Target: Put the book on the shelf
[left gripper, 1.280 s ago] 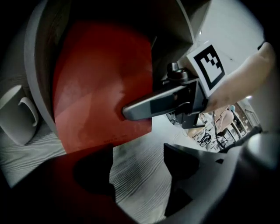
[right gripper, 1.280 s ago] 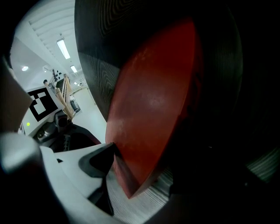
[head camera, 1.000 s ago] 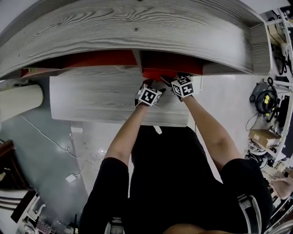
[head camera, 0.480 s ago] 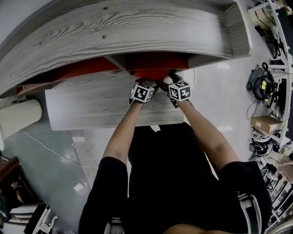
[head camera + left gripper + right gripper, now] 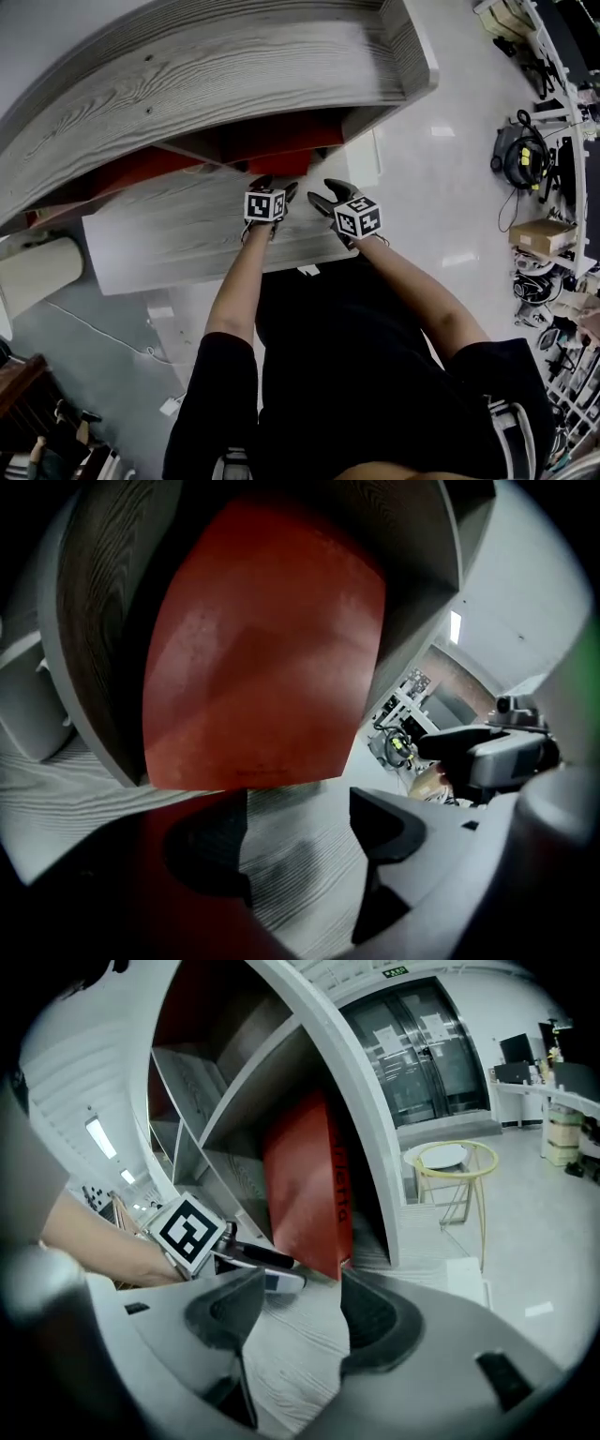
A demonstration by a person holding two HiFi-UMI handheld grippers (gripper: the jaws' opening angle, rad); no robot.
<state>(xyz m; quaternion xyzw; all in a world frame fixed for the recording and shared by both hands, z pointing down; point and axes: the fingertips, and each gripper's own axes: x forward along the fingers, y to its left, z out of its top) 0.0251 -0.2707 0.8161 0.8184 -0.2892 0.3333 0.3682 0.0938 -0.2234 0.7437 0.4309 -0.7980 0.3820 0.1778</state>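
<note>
The red book [image 5: 281,141] stands inside a compartment of the grey wooden shelf [image 5: 187,84]. In the left gripper view the book [image 5: 262,658] fills the compartment just ahead. My left gripper [image 5: 298,822] is open and holds nothing, a short way in front of the book's lower edge. In the right gripper view the book [image 5: 305,1185] stands upright against the compartment's wall. My right gripper [image 5: 298,1302] has its jaws closing with nothing between them. In the head view both the left gripper [image 5: 267,186] and the right gripper [image 5: 323,193] hover over the lower ledge [image 5: 178,239], apart from the book.
A white roll [image 5: 37,272] lies on the floor at the left. A cardboard box [image 5: 542,234] and a dark machine [image 5: 520,159] sit among clutter at the right. A round yellow-rimmed table [image 5: 450,1162] stands beyond the shelf's end, before glass doors.
Both grippers have drawn back from the compartment's mouth onto the ledge. The book stays in the shelf, free of them. The head view has swung to the right.
</note>
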